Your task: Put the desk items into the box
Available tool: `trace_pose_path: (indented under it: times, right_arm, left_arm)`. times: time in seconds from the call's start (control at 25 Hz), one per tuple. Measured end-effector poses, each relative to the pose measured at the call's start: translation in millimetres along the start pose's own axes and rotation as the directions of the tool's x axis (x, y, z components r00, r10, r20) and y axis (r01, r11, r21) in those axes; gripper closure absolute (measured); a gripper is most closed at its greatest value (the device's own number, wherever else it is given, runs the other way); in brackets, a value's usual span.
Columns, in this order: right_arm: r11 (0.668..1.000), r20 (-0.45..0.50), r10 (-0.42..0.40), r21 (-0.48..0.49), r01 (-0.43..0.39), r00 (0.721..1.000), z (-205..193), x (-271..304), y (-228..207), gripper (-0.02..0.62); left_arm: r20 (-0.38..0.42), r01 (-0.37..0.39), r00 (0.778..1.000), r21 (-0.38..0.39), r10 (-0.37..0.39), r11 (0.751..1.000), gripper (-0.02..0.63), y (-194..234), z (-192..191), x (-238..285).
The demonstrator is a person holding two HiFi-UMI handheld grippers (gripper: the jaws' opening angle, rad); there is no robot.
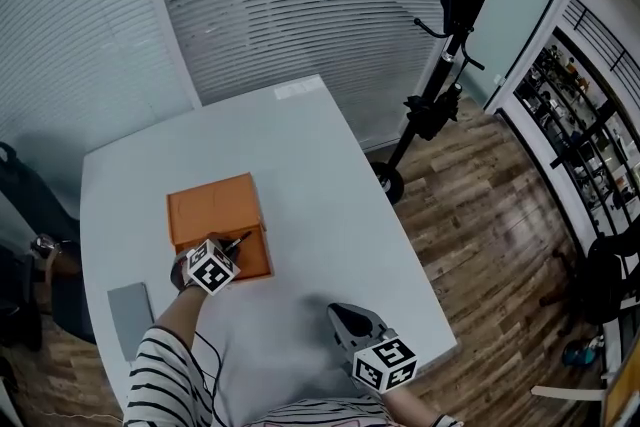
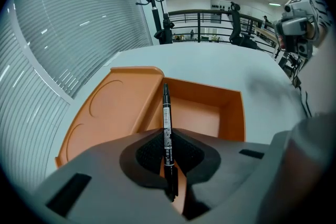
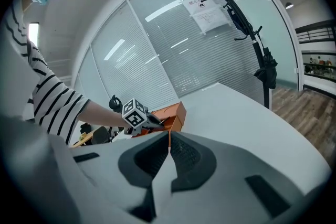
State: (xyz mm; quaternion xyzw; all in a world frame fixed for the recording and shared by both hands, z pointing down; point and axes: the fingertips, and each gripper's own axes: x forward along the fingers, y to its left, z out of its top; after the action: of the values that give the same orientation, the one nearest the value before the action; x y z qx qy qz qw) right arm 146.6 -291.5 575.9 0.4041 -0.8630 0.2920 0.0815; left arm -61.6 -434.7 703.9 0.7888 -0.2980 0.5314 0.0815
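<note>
An orange box (image 1: 213,211) lies on the white table (image 1: 320,185), with its lid (image 2: 113,107) folded out flat beside the open compartment (image 2: 199,113). A black pen (image 2: 166,105) is clamped in my left gripper (image 2: 167,132), its tip reaching over the compartment's near edge. In the head view the left gripper (image 1: 230,247) hovers at the box's near right corner with the pen (image 1: 241,239) sticking out. My right gripper (image 1: 337,313) is shut and holds nothing, low over the bare table near the front edge, right of the box. Its jaws (image 3: 169,135) point at the box (image 3: 174,113).
A flat grey pad (image 1: 130,315) lies at the table's front left corner. A coat stand (image 1: 450,25) rises beyond the table's right side, over a wooden floor. Window blinds close off the back. The person's striped sleeve (image 1: 165,380) is at the front edge.
</note>
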Motion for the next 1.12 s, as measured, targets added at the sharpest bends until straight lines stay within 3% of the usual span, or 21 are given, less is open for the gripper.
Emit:
trace_pose_path:
  times: [0.72,1.12]
  right_arm:
    - [1.0,-0.012,-0.019,0.009,0.019,1.0,-5.5,1.3,-6.3,0.568]
    - [1.0,-0.011,-0.025,0.007,0.025,1.0,-4.2,3.0,-10.5,0.568]
  left_arm:
    - [-0.087,-0.017,0.996,0.014,0.018,1.0,0.566,-8.9,-0.7,22.4]
    - [-0.08,-0.02,0.997,0.008,0.021,1.0,0.566,-6.1,1.0,24.3]
